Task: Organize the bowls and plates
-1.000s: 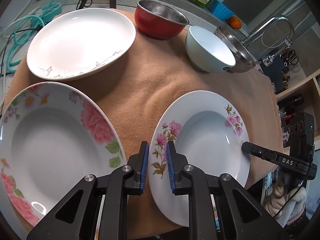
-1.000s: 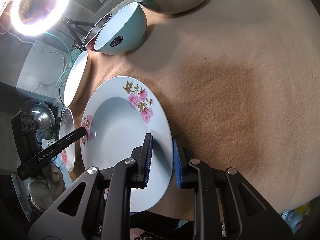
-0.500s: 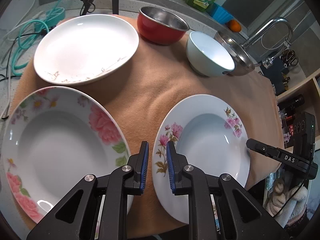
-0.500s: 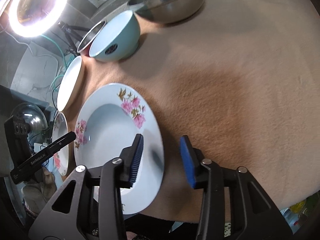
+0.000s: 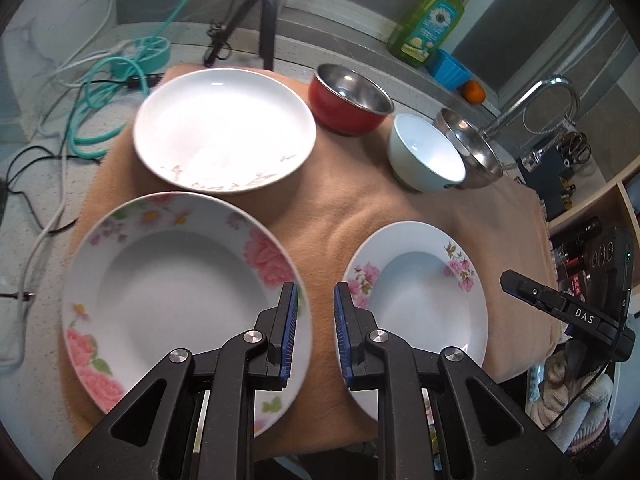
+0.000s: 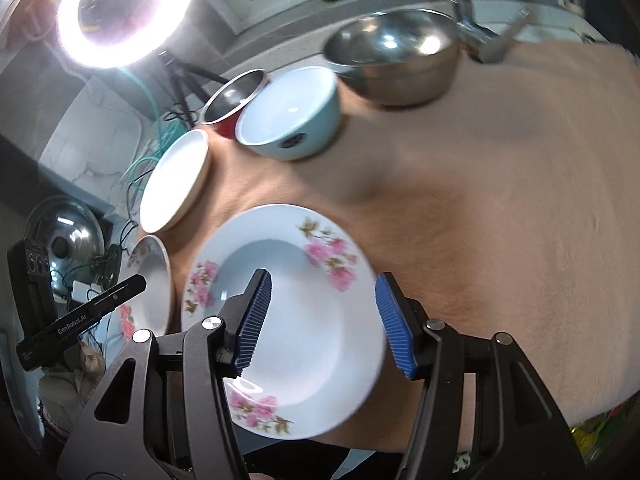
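Two plates down, bowls still scattered

Two sets of fingers hang above the tan cloth that covers the worktop, and neither holds anything. Nearest, the right gripper has just been opening: its blue-padded fingers stand well apart over the small pale-blue plate with pink blossoms, which lies flat on the cloth beneath them, not between the pads. The left gripper has its fingers nearly closed, with only bare cloth showing in the narrow gap; it hovers between that small plate and the large white plate with big pink roses on its rim, touching neither.

My reading is that the small blossom plate has just been set down and released, so the step in hand is pulling clear of it.

Farther off lies the plain white plate with a faint brown sprig pattern. Beyond it stand the red bowl with a steel lining, the light-blue ceramic bowl and the steel mixing bowl, close together along the far edge.

Next probably comes gathering like with like. Stacking a plate calls for a rim grip, so the fingers must open first, then descend at an edge, not over the centre.
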Action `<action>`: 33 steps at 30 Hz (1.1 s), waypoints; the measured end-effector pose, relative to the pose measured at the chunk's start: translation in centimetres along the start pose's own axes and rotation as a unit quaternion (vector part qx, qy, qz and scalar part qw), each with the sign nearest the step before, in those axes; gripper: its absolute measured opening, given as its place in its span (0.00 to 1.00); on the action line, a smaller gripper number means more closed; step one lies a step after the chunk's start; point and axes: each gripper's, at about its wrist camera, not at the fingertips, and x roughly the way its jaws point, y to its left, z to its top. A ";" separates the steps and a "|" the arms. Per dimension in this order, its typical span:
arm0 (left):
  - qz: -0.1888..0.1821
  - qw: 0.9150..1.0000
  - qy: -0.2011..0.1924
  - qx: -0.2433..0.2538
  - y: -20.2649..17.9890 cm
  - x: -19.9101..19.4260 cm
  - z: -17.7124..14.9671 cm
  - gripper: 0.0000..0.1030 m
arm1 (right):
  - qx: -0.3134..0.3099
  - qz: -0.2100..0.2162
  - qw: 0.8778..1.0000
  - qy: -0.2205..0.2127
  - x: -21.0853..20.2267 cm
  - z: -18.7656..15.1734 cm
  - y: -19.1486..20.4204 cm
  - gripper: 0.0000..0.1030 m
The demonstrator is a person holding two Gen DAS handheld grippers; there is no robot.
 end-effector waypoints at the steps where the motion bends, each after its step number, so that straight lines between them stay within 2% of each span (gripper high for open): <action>1: 0.001 1.000 -0.002 -0.005 0.4 -0.2 0.0 0.16 | -0.004 0.002 1.000 0.000 0.1 0.1 0.4 0.57; 12: 0.034 0.997 -0.033 -0.064 5.0 -3.4 -1.4 0.16 | -0.065 0.025 0.997 0.017 2.5 0.6 6.1 0.57; 15: 0.047 0.995 -0.042 -0.080 6.5 -4.1 -2.0 0.21 | -0.083 0.028 0.996 0.023 3.4 0.6 7.9 0.57; 20: 0.070 0.991 -0.053 -0.105 8.8 -5.0 -3.0 0.21 | -0.115 0.030 0.992 0.030 4.8 0.5 10.5 0.57; 30: 0.085 0.983 -0.043 -0.157 12.6 -4.8 -4.4 0.21 | -0.169 0.046 0.983 0.061 8.8 0.4 15.2 0.57; 33: 0.084 0.983 -0.037 -0.162 13.1 -4.4 -4.6 0.21 | -0.179 0.047 0.980 0.075 10.1 0.3 16.1 0.52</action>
